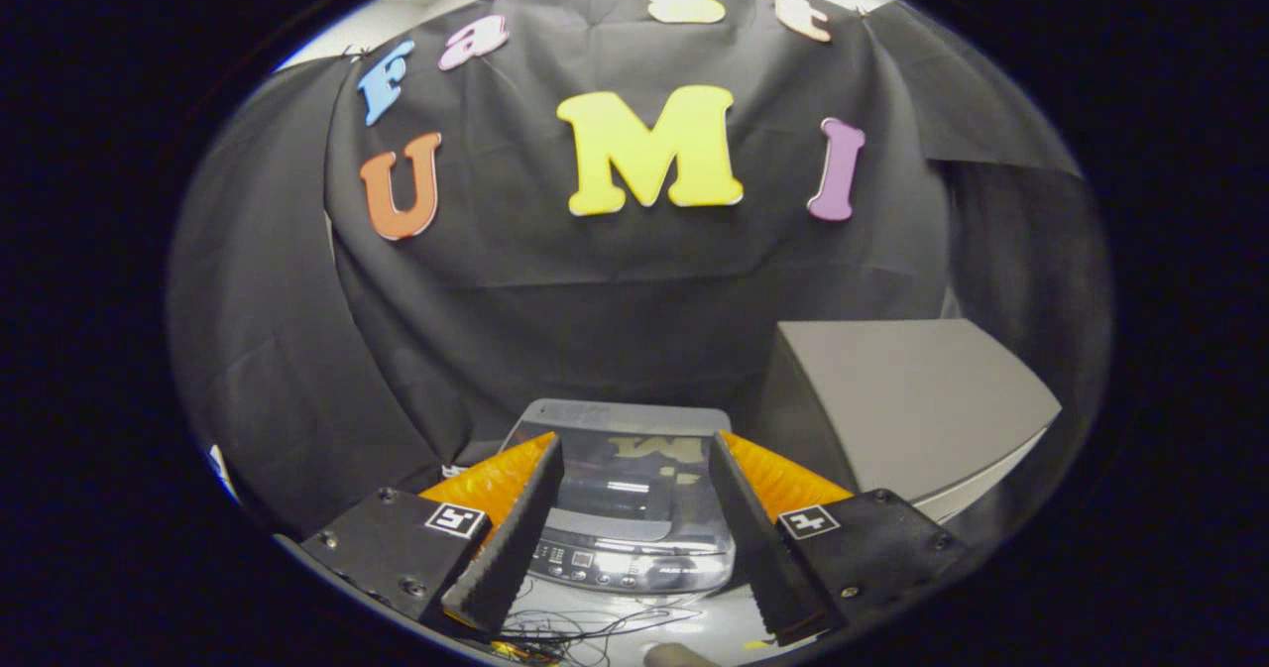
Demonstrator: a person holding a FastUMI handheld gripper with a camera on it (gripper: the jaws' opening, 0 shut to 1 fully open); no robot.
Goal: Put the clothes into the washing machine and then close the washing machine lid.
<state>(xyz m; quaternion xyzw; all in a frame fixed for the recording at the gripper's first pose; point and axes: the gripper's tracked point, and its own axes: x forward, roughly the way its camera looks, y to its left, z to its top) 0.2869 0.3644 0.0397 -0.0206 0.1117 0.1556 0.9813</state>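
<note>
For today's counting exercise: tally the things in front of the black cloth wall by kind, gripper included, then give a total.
Washing machine, lid down, seen between the fingers: 1
Grey box beside the washing machine: 1
Hand-held gripper, fingers apart and holding nothing: 1
Tangle of thin wires in front of the machine: 1
Total: 4

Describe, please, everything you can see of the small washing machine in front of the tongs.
The washing machine is small, with a grey body and a dark, glossy lid that looks shut and mirrors the wall. A button panel runs along its near edge. It stands upright on a pale surface beside a grey box, just ahead of the open tongs, untouched by them.
</note>
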